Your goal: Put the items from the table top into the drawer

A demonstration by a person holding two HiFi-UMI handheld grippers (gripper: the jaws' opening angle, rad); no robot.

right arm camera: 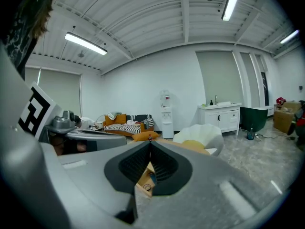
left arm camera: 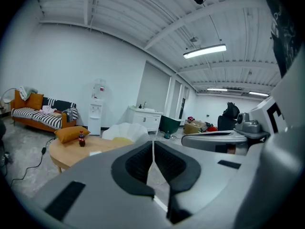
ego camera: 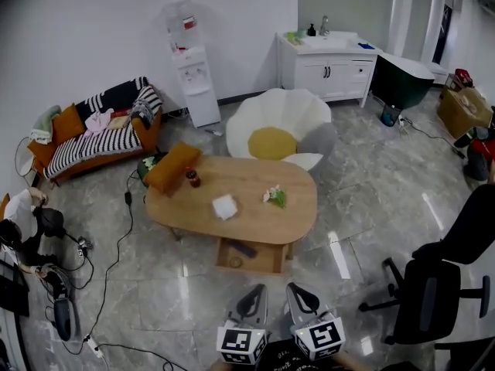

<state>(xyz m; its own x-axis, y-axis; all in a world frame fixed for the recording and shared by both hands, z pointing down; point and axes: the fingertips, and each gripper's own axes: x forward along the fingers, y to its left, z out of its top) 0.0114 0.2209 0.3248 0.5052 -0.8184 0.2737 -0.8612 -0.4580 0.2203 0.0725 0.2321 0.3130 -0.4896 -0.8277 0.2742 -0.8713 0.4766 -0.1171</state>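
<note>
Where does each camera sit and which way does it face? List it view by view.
Head view: on the person's head, looking steeply down at the table and open drawer; left gripper and right gripper at the bottom edge.
Left gripper view: on the left gripper, looking along its shut jaws towards the table; right gripper alongside.
Right gripper view: on the right gripper, along its shut jaws towards the drawer; left gripper alongside.
Shared: all three show the table and water dispenser.
</note>
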